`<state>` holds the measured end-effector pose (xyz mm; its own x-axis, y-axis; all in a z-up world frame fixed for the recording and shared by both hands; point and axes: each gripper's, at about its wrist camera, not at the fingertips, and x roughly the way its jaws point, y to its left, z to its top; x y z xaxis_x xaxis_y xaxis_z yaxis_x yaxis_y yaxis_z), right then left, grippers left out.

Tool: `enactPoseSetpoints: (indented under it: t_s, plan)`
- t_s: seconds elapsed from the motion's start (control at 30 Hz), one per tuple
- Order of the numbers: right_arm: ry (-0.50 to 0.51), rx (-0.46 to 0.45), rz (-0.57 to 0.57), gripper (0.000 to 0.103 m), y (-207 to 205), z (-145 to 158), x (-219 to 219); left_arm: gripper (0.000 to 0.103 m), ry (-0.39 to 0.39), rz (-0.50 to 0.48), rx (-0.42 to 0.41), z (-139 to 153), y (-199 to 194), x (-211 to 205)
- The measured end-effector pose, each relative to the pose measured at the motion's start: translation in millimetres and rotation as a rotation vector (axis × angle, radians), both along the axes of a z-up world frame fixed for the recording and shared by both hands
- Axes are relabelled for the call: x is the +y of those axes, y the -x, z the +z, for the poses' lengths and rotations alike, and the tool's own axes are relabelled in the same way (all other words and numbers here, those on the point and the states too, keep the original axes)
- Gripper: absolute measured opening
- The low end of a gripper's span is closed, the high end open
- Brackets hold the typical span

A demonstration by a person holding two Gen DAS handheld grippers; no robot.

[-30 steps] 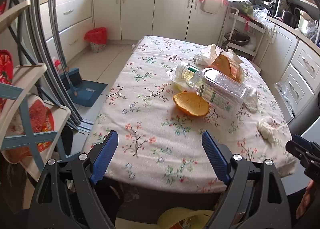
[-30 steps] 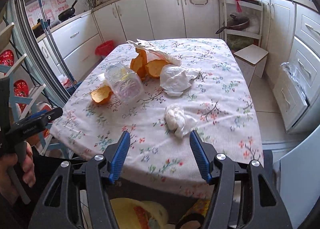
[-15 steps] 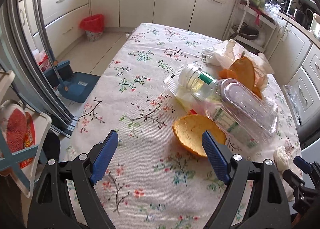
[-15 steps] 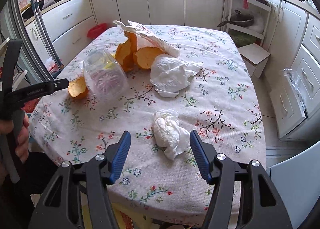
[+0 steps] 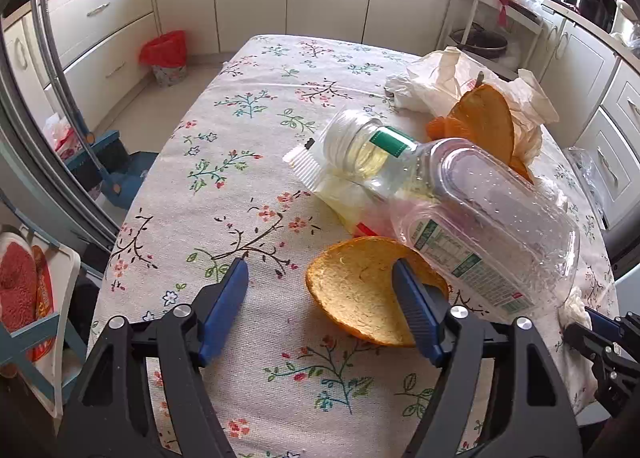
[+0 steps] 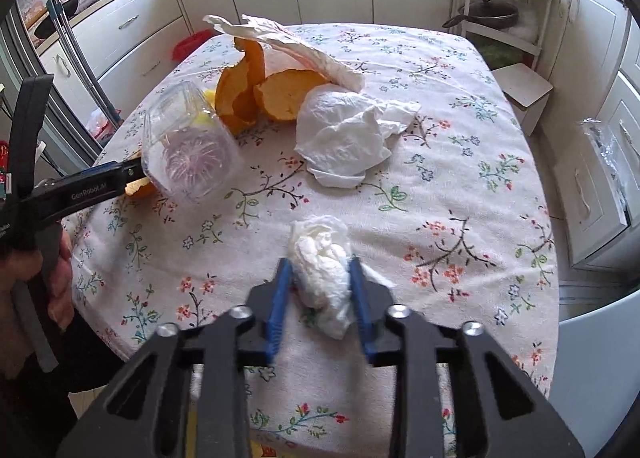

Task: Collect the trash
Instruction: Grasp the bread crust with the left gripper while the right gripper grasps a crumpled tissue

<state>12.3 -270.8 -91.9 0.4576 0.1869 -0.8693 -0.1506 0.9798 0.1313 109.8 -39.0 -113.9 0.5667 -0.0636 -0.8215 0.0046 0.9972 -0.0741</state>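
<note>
A cupped orange peel half [image 5: 360,290] lies on the flowered tablecloth [image 5: 240,138]. My left gripper [image 5: 320,298] hangs over it with jaws closing; the right finger sits over the peel, the left finger stands clear of it. A crumpled white tissue [image 6: 320,266] sits near the table's front edge between the pads of my right gripper [image 6: 320,294]. Those jaws are closing, and both pads touch the wad. A clear plastic bottle [image 5: 480,226] lies on its side beside the peel, resting on a clear wrapper [image 5: 332,186].
More orange peel [image 6: 276,94], a white plastic bag [image 6: 344,134] and crumpled paper [image 5: 440,78] lie mid-table. A red-lined bin [image 5: 166,54] stands on the floor by the cabinets, a blue dustpan [image 5: 120,178] left of the table. A person's hand [image 6: 56,282] holds the left gripper.
The left gripper came forward and down to the peel half and its jaws narrowed. The right gripper sank onto the tissue and its jaws closed in around it.
</note>
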Motion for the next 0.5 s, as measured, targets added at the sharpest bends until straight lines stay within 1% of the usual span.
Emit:
enactPoseSetpoints:
  t_s: [0.07, 0.13, 0.17, 0.23, 0.27, 0.33, 0.43, 0.5]
  plan:
    - [-0.013, -0.007, 0.003, 0.024, -1.2, 1.0, 1.0, 0.063, 0.001, -0.01, -0.004, 0.1, 0.2, -1.8]
    - [-0.023, -0.027, 0.008, 0.024, -1.6, 4.0, 1.6, 0.052, 0.001, -0.02, -0.008, 0.9, 0.5, -3.2]
    - [-0.028, -0.04, 0.007, 0.024, -1.3, 6.5, 1.6, 0.049, 0.009, -0.03, -0.008, 1.2, 0.5, -4.0]
    - [-0.039, -0.057, 0.003, 0.024, -1.1, 10.2, 0.7, 0.035, 0.028, -0.047, -0.01, 1.8, 1.2, -4.4]
    - [-0.047, -0.062, -0.001, 0.024, -1.0, 11.4, -0.2, 0.032, 0.05, -0.055, -0.009, 1.7, 1.5, -4.0]
    - [-0.058, -0.066, -0.006, 0.024, -2.1, 12.7, -2.4, 0.023, 0.051, -0.055, -0.009, 2.1, 2.2, -4.7]
    - [-0.08, -0.068, -0.008, 0.024, -4.1, 15.0, -1.8, 0.016, 0.06, -0.053, -0.016, 5.1, 5.0, -4.5]
    - [-0.107, -0.086, -0.006, 0.024, -3.8, 19.3, -1.0, 0.013, 0.069, -0.048, -0.023, 8.8, 7.2, -3.0]
